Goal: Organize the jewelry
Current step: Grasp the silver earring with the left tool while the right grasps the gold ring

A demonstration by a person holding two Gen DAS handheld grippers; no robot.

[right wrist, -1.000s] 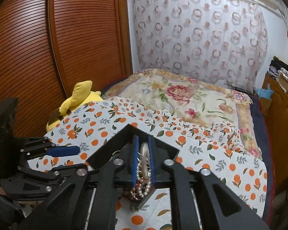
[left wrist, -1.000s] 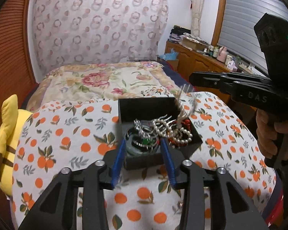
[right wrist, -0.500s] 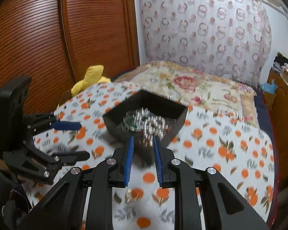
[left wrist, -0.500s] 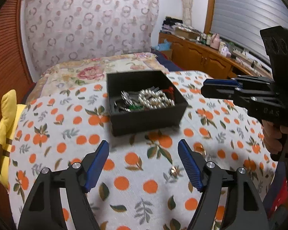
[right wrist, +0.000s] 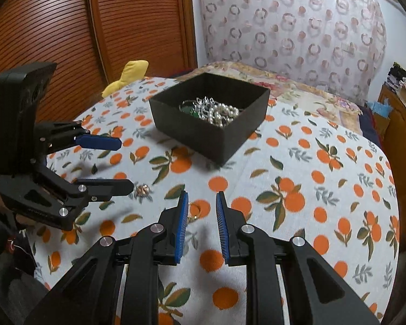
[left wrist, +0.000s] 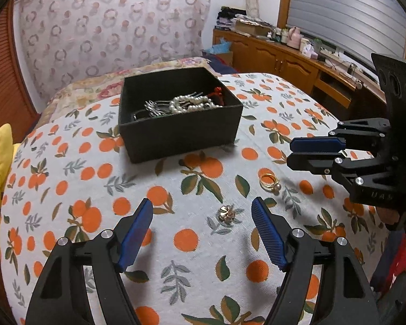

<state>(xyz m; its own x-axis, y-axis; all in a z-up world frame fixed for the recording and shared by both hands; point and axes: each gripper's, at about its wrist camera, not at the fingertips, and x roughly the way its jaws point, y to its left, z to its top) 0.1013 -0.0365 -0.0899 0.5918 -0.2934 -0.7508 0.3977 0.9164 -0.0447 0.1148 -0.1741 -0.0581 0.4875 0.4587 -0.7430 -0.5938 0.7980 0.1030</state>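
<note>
Patterned curtain [left wrist: 113, 32], wooden slatted wardrobe [right wrist: 94, 27], shuttered window [left wrist: 346, 13]

1 black box [left wrist: 181, 132] sits on the surface [left wrist: 67, 189], with 2 loose pieces outside it: 1 gold ring [left wrist: 268, 181] and 1 small flower-shaped piece [left wrist: 226, 212]. 2 claws show: left claw [left wrist: 203, 227], right claw [right wrist: 202, 224]. 1 yellow plush toy [left wrist: 1, 157].

A gold flower earring [left wrist: 227, 212] is framed by wide-apart left gripper [left wrist: 202, 211] fingers [left wrist: 268, 233]; a gold ring [left wrist: 268, 181] lies nearby.
</note>
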